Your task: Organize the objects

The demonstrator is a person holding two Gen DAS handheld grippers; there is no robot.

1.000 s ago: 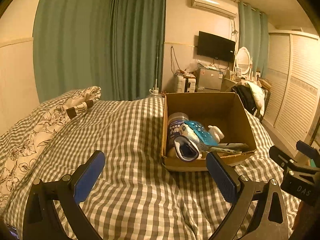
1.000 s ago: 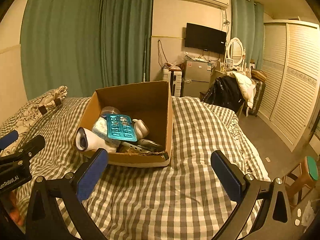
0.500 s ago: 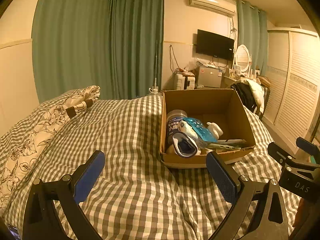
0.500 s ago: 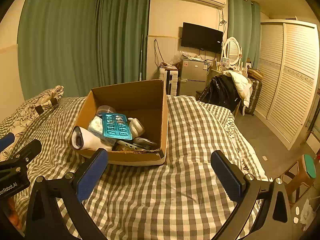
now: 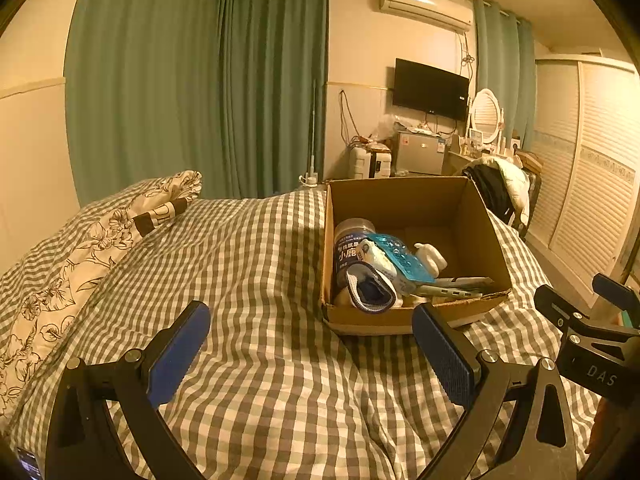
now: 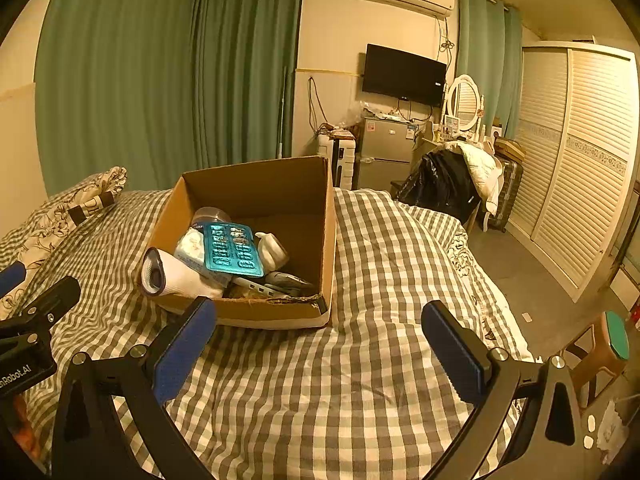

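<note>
Both grippers hover low over the checked bed (image 5: pixel 256 264), the left gripper (image 5: pixel 310 344) and right gripper (image 6: pixel 318 342) each with 2 fingers spread, holding nothing. The cardboard box (image 6: pixel 256 184) of clutter sits just beyond them. Green curtains (image 6: pixel 168 64) hang far behind.

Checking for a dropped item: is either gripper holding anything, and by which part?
Nothing is held: left gripper and right gripper are both open, empty.

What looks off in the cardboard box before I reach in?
The cardboard box is piled on its near side: a rolled sock pokes over the near-left rim and a teal blister pack lies tilted on top. The near rim's edge looks torn.
</note>
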